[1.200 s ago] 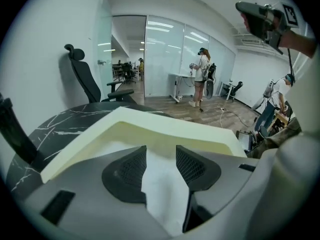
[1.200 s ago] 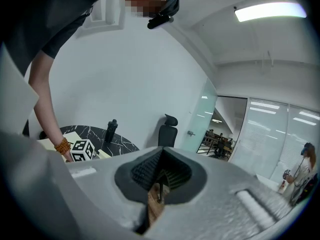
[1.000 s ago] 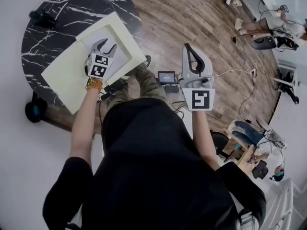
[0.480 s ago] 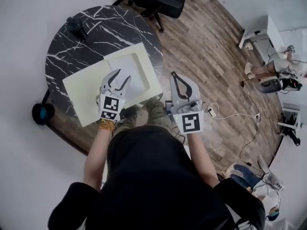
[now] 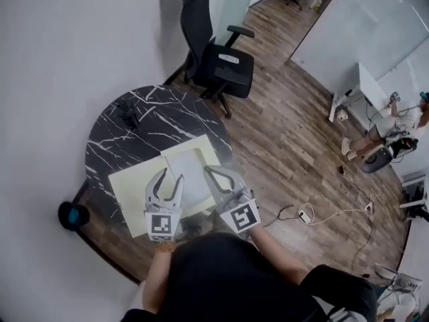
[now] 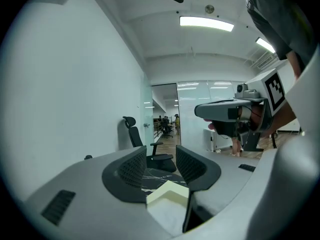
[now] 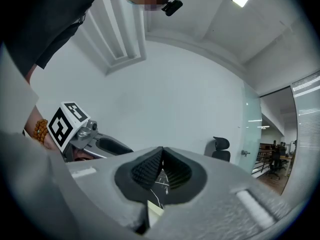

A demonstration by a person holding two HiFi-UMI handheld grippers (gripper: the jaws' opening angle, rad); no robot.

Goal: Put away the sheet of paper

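You're holding the left gripper (image 5: 169, 174) wide and empty above the white rectangular paper sheet (image 5: 192, 180). Right gripper (image 5: 209, 171) is hovering pinched together, empty.

**Folder on the table, chair behind**

An open folder (image 5: 131, 193) is lying on the near part of the table (image 5: 114, 146), and the sheet of paper (image 5: 192, 176) is resting on its right half. The left gripper (image 5: 169, 175) and the right gripper (image 5: 209, 172) are hanging side by side above the folder's near edge. An office chair (image 5: 221, 62) is standing behind the table, to the right.
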